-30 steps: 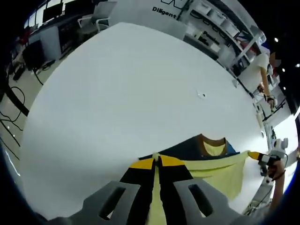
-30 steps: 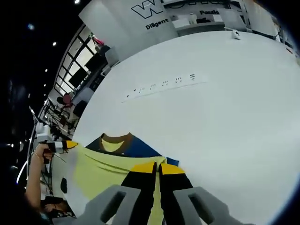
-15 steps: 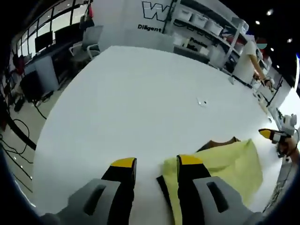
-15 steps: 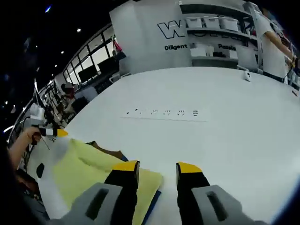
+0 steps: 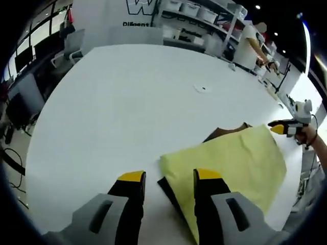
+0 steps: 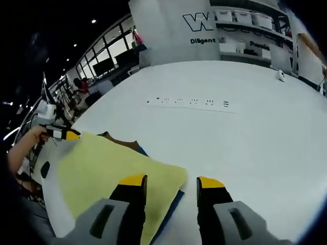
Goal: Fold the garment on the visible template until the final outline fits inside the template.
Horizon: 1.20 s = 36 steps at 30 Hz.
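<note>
In the left gripper view the left gripper (image 5: 165,179) stands with its jaws apart and empty, and the garment (image 5: 232,171), folded yellow side up on the white table (image 5: 127,97), spreads from just ahead of the right-hand jaw out to the lower right of the frame; one corner lies just above the gap between the jaws. Its long axis runs from that near corner up toward the right gripper (image 5: 280,126), seen at the right edge of the frame, just off the cloth's far corner. In the right gripper view the right gripper (image 6: 172,182) is likewise spread and holding nothing, with the garment filling the lower left and a corner reaching between the yellow tips. Each tool sits at its own corner, so the next fold would likely start from these two ends.
</note>
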### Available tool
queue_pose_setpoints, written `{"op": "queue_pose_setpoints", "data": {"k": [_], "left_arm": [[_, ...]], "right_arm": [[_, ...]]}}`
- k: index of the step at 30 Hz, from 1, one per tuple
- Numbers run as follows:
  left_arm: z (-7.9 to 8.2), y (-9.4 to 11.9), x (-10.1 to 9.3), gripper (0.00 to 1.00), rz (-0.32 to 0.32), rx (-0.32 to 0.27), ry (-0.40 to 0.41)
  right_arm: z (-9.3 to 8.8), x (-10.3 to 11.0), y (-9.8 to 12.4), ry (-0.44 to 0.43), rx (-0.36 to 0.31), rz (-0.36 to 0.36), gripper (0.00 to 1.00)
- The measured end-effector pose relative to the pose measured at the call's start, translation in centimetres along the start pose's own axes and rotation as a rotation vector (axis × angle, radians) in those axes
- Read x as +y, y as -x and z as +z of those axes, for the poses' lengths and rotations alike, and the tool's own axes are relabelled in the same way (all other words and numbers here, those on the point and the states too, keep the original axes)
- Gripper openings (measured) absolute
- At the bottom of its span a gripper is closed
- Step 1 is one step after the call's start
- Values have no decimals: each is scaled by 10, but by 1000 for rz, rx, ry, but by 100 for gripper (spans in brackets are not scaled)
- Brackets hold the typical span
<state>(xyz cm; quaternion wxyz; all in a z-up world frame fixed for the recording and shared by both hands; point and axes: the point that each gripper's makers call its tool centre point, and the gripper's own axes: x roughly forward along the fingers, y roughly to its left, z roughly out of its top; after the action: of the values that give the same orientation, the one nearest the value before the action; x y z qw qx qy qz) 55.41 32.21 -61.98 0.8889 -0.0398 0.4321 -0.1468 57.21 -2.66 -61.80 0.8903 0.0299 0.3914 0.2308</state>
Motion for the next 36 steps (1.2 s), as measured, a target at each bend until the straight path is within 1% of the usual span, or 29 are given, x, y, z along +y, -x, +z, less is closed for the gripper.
{"op": "queue_pose_setpoints", "data": {"k": [1, 3, 4, 5, 7, 10, 11, 12, 13, 15, 16, 17, 19, 22, 23, 25, 26, 27, 28, 29, 32, 35, 36], "left_arm": [[-1, -2, 0, 38, -8, 3, 4], [-4, -6, -3, 37, -27, 15, 21], [-6, -6, -3, 36, -24, 21, 19], [-3, -7, -3, 34, -25, 9, 4], [-2, -8, -3, 31, -31, 1, -1], [2, -11, -4, 27, -35, 1, -7], [0, -10, -10, 25, -35, 0, -13], [-1, -9, -14, 21, -34, -1, -20], [-1, -10, -16, 18, -34, -3, -29], [0, -14, -12, 12, -35, 5, -37], [2, -16, -10, 11, -34, 2, -28], [7, -20, -3, 11, -37, 0, -25], [8, -21, -1, 10, -38, 0, -33], [9, -20, 1, 9, -37, -1, -60], [10, -19, 2, 9, -36, -5, -64], [15, -14, 3, 9, -40, -24, -66], [18, -12, 3, 8, -43, -32, -68], [21, -8, 4, 8, -47, -47, -77], [24, -7, 5, 8, -51, -50, -80], [27, -10, 9, 8, -56, -56, -90], [34, -7, 11, 8, -62, -75, -99], [41, -5, 12, 8, -55, -94, -117], [44, -5, 13, 8, -53, -101, -121]], "right_arm": [[-2, -1, -2, 1, 9, -3, 34], [-1, -2, -5, 13, 2, -2, 30], [-1, -3, -6, 16, -2, 0, 28], [-1, -4, -8, 13, -2, 5, 26], [-1, -5, -10, 0, 3, 9, 24], [-1, -6, -12, -23, -1, 12, 19], [-1, -5, -12, -25, -1, 14, 15], [-2, -5, -13, -30, 2, 18, 12], [-3, -6, -14, -29, 5, 15, 10], [-4, -7, -15, -25, 12, 7, 8], [-4, -8, -16, -25, 11, 4, 7], [-4, -9, -16, -33, 9, 4, 5], [-3, -10, -16, -40, 4, 3, 1], [1, -12, -15, -43, -6, 3, 0], [5, -14, -13, -39, -11, -1, 0], [14, -16, -8, 36, -38, -16, 0], [16, -15, -6, 45, -35, -17, 0], [18, -14, -4, 49, -39, -12, 0], [19, -14, -4, 51, -53, -10, 0], [20, -13, -3, 51, -54, -8, 0], [22, -13, -2, 64, -55, -11, 0], [25, -12, 1, 58, -56, -21, 0], [28, -9, 4, 62, -70, -21, 0]]}}
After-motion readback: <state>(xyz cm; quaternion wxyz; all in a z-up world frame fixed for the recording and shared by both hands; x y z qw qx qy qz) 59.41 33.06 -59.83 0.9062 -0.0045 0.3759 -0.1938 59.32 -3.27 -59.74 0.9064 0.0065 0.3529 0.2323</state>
